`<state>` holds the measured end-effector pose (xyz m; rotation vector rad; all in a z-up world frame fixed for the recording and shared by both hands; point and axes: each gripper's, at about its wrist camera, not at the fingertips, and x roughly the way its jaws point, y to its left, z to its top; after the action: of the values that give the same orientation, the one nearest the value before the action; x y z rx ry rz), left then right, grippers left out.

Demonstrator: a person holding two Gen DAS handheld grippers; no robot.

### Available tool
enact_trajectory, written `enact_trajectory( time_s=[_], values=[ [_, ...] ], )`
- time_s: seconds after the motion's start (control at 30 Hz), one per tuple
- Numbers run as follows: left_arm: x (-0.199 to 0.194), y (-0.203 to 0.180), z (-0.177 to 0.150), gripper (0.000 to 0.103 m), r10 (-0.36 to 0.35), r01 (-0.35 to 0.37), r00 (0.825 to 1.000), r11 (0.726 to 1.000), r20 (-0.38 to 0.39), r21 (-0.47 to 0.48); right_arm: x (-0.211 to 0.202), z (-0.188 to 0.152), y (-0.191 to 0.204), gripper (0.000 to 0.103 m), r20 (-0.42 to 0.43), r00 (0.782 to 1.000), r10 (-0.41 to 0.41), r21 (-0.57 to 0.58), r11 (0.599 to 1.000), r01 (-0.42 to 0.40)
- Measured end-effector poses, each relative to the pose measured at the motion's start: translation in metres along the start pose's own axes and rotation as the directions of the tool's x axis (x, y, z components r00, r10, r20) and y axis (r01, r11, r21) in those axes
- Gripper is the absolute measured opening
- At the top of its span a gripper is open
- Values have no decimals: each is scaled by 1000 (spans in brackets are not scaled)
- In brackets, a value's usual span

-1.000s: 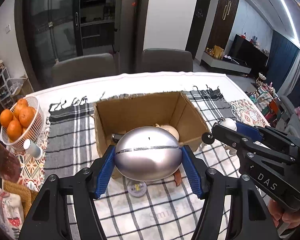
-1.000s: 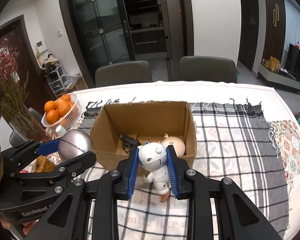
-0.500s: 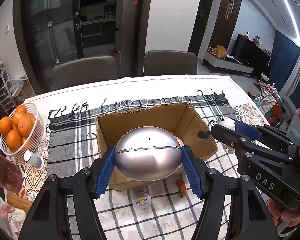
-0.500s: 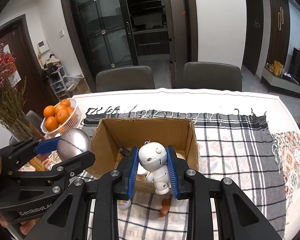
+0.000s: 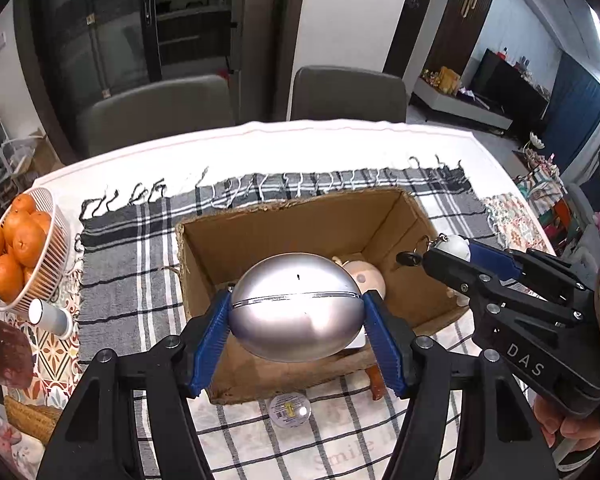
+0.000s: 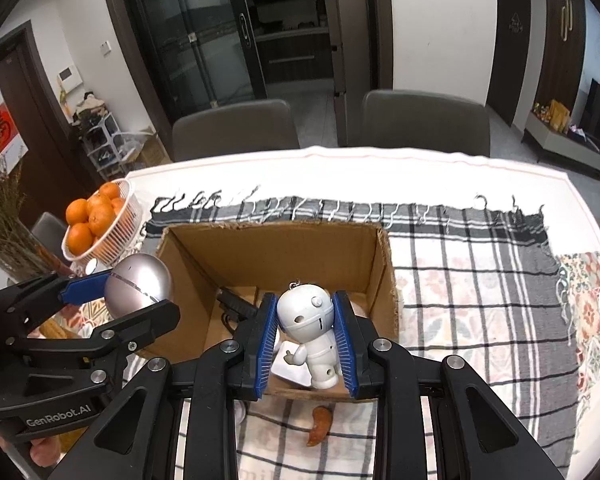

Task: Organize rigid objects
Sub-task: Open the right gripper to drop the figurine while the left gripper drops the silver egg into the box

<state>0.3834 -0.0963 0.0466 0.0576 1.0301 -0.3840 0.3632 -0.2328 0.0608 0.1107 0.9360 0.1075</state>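
My left gripper [image 5: 296, 316] is shut on a silver egg-shaped capsule [image 5: 296, 306] and holds it above the near wall of an open cardboard box [image 5: 260, 232]. The capsule also shows in the right wrist view [image 6: 138, 286]. My right gripper [image 6: 305, 330] is shut on a white robot figurine [image 6: 308, 330] over the same box [image 6: 284, 248]. The right gripper shows in the left wrist view [image 5: 446, 256] above the box's right side. A beige toy [image 5: 366, 276] and a dark object [image 6: 234, 306] lie inside the box.
A white basket of oranges [image 5: 16, 248] and a small white cup [image 5: 50, 316] stand at the left. A clear round capsule [image 5: 290, 410] and a small brown piece [image 6: 320, 420] lie on the checked cloth [image 6: 480, 280] in front of the box. Two chairs stand behind the table.
Both grippers have risen and moved forward with their objects, from in front of the box to above it.
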Motion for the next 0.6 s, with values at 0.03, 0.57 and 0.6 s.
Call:
enact_trajectory(
  time_s=[0.03,0.57,0.6],
  values=[
    [5,1,0,65,6,-6,1000,1000,-11,-1,4,0,-1,29,-9,1000,-1,3,1000,1],
    [30,6,-3,70,92,-91,994,996,-60,24,41,-4,-10,34,-83,996,-31,11,999,32],
    [28,6,-4,70,95,-94,994,995,-55,24,40,-5,-11,34,-85,996,-34,16,999,35]
  ],
)
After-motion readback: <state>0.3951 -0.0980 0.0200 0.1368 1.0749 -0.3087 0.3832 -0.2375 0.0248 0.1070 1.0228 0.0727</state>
